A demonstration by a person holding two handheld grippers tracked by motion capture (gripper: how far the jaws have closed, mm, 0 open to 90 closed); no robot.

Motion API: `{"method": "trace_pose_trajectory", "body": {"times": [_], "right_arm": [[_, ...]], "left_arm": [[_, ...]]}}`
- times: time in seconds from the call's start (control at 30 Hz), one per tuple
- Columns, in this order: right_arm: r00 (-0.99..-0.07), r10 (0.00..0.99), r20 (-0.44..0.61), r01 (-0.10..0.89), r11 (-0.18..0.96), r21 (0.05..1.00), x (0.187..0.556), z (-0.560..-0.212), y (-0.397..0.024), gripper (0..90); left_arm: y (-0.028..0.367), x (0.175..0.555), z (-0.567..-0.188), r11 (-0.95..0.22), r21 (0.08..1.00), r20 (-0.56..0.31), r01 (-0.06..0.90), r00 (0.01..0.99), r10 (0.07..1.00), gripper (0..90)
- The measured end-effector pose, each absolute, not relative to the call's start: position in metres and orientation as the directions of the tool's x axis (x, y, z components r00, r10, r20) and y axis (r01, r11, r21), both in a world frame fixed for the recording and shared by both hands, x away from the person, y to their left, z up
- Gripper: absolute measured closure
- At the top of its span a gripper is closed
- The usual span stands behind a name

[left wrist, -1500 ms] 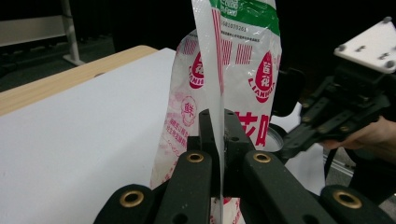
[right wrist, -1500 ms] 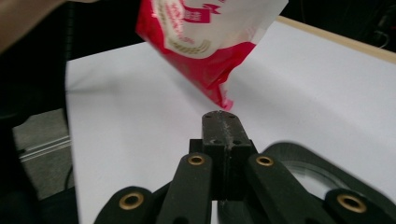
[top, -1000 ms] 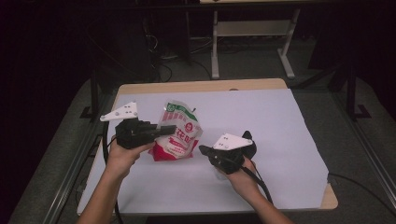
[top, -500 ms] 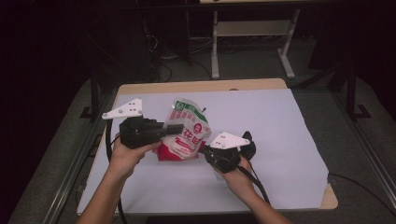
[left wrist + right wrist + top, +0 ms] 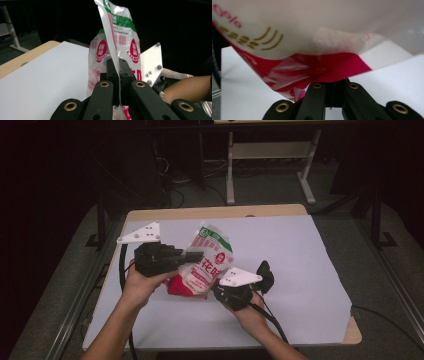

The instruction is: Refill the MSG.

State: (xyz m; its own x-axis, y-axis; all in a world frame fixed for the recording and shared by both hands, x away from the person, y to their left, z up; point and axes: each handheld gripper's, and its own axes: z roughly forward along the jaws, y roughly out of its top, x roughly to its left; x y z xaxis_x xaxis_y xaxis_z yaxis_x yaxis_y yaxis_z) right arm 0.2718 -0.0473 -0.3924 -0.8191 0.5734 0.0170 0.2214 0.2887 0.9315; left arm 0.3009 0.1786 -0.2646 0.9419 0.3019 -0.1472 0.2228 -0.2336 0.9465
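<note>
A wooden table (image 5: 210,213) stood in a dark room, most of its top covered by a white sheet (image 5: 295,260). A white desk frame (image 5: 272,155) and loose cables (image 5: 175,195) lay on the grey floor beyond its far edge. Above the sheet's left-middle, a red, white and green bag (image 5: 202,265) was held tilted. The left gripper (image 5: 192,256) pinched the bag's side edge with its jaws closed, and the right gripper (image 5: 217,290) clamped its red bottom corner.
</note>
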Motion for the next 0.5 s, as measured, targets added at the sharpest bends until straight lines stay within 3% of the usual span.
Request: {"method": "trace_pose_trajectory", "body": {"times": [0.5], "right_arm": [[-0.828,0.561,-0.002,0.204,0.304,0.931,0.263,-0.397,-0.037,90.0]], "left_arm": [[0.166,0.315,-0.267,-0.232,0.937,-0.192,0.261,0.940,0.281,90.0]]}}
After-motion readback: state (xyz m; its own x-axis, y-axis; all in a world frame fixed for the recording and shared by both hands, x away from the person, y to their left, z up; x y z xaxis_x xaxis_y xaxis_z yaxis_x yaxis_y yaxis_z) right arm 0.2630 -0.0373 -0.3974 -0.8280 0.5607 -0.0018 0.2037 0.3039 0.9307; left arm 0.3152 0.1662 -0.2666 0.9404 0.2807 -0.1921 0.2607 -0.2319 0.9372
